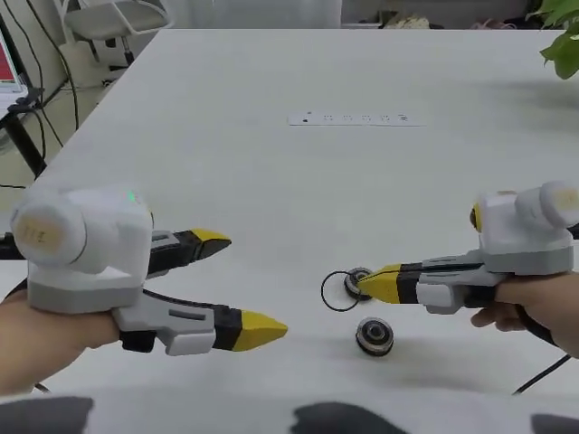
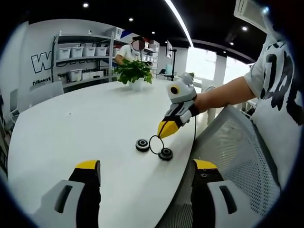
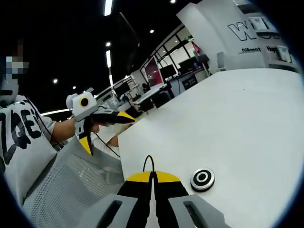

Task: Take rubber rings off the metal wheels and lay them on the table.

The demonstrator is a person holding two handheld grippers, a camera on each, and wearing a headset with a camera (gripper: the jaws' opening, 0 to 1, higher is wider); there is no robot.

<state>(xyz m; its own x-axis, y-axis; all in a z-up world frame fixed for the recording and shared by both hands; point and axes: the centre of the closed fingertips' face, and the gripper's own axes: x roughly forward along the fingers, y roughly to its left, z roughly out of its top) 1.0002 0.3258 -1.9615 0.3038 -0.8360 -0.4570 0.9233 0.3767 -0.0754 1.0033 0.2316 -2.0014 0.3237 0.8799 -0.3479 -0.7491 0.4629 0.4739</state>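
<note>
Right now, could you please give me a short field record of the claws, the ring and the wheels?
left claw: open, empty, near the table edge
right claw: shut on the ring
ring: thin black loop, sticking out past the claw tips
far wheel: on the table, right at the right claw's tips
near wheel: on the table, apart from both claws
ring fully clear of far wheel: cannot tell

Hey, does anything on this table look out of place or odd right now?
Only one thing: a thin rubber ring stands loose, pinched in the shut right hand-held gripper, beside two metal wheels and apparently seated on neither. Nothing looks spilled or damaged.
</note>
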